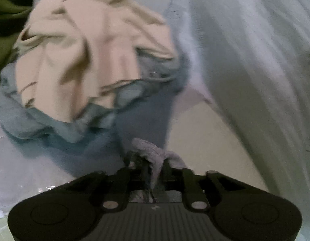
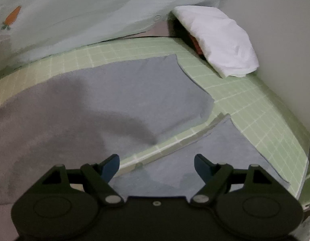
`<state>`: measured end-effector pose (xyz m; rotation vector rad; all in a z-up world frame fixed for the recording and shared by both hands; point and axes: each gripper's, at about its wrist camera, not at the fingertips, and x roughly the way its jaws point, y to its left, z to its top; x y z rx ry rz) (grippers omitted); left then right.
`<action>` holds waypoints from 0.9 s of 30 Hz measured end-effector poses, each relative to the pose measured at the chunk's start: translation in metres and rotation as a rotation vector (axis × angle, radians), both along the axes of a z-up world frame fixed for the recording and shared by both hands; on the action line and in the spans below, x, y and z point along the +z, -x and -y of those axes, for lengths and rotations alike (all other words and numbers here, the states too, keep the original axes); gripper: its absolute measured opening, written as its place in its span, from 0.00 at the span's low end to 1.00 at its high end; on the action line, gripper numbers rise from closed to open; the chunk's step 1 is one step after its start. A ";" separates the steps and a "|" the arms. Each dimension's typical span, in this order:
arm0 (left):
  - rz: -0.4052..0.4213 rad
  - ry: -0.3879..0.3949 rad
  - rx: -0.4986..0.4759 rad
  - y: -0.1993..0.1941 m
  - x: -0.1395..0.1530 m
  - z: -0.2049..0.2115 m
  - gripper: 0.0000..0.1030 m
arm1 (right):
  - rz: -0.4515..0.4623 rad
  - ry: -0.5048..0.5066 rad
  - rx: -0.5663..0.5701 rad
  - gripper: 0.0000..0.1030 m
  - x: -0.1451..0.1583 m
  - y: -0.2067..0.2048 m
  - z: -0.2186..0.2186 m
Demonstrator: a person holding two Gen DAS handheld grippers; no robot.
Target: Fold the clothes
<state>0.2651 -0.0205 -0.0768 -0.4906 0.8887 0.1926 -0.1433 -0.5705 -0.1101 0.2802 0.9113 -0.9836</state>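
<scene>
My left tool (image 1: 153, 166) has its jaws drawn in on a bunched tuft of grey-blue cloth (image 1: 155, 150), pinched between the pads; the cloth runs away from the tool, up and ahead. Ahead and to the left of that tool lies a crumpled cream garment (image 1: 84, 46) on a heap of blue fabric (image 1: 54, 124); to the right hangs a pale mint sheet (image 1: 255, 60).

My right tool (image 2: 157, 166) stands wide open with nothing between the pads. The grey-blue garment (image 2: 94, 104) lies spread flat on the green gridded table (image 2: 245, 104) beneath and ahead of this tool, its long axis running from near left to far right, a second flap (image 2: 225, 150) just ahead on the right. Far right, a folded white cloth (image 2: 219, 42) rests by the wall.
</scene>
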 end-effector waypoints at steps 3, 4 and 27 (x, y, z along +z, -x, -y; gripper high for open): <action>-0.009 -0.078 -0.051 0.012 0.004 0.005 0.70 | 0.003 -0.009 0.024 0.80 -0.001 -0.006 -0.004; -0.002 -0.094 -0.074 0.021 0.006 0.006 0.84 | 0.006 -0.009 0.032 0.80 -0.001 -0.008 -0.006; -0.146 -0.063 -0.088 0.215 -0.025 -0.039 0.26 | 0.065 -0.064 0.170 0.88 -0.003 0.024 -0.057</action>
